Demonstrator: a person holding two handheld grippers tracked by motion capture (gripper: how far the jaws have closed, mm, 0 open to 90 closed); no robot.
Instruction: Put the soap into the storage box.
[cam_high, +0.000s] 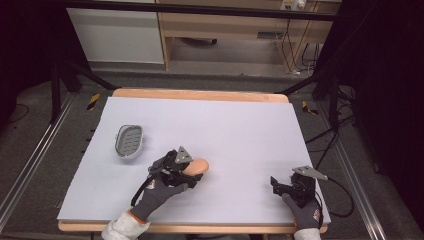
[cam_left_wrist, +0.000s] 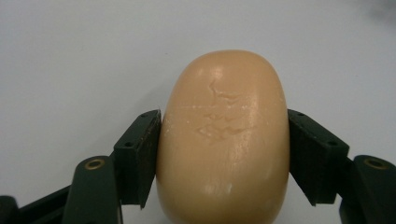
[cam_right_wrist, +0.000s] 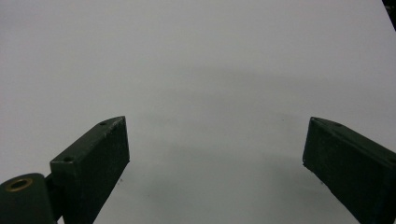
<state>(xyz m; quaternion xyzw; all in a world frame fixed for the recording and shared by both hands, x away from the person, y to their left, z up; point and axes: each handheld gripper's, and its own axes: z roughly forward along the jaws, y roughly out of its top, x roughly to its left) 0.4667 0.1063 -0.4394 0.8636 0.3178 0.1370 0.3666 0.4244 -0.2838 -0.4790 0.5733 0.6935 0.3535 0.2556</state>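
Observation:
A peach-coloured oval bar of soap (cam_left_wrist: 224, 140) sits between the two black jaws of my left gripper (cam_left_wrist: 224, 154), and both pads press on its sides. In the high view the soap (cam_high: 197, 166) sticks out to the right of that gripper (cam_high: 189, 172), near the table's middle front. A grey soap dish (cam_high: 129, 141) with a slotted bottom lies to the left and a little farther back, apart from the gripper. My right gripper (cam_high: 276, 183) rests at the front right of the table. Its jaws (cam_right_wrist: 215, 154) stand wide apart over bare white surface with nothing between them.
A white sheet (cam_high: 210, 125) covers the wooden table. Its front edge runs just under both hands. Black frame legs and cables stand off the table at the left and right. A wooden cabinet is behind.

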